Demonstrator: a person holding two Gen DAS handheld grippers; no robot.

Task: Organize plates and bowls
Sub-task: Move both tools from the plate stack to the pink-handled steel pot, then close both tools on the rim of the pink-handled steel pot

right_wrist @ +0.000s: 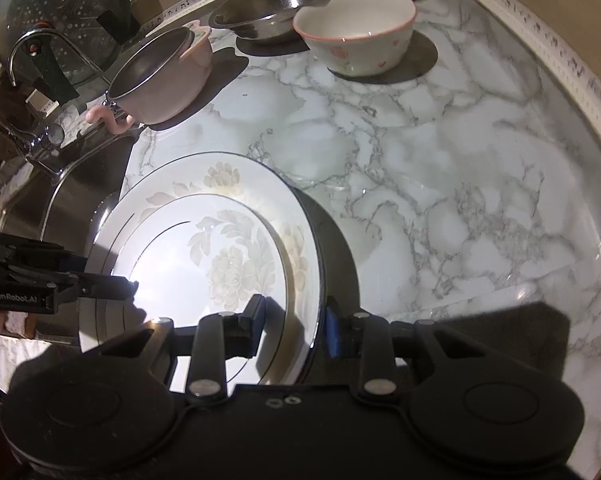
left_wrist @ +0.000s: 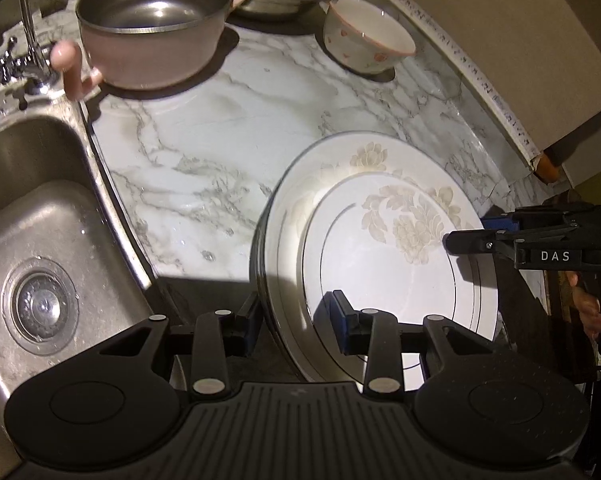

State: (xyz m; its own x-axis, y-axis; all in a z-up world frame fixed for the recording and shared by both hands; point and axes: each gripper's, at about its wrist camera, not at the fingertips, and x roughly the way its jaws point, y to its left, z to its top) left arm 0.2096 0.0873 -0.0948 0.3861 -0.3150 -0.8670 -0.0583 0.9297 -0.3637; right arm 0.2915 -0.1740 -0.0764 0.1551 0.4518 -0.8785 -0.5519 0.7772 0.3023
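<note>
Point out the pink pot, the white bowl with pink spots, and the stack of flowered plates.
pink pot point(left_wrist: 156, 60): left wrist view, on its outer side wall.
white bowl point(right_wrist: 360, 50): right wrist view, on its outer side.
stack of plates point(left_wrist: 380, 276): left wrist view, on the top plate's flat centre.

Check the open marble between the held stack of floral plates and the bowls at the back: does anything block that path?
Nothing visible does. The left tongs and right tongs clamp opposite rims of the plate stack. The marble counter is bare up to the pink pot, steel bowl and white bowl.
</note>
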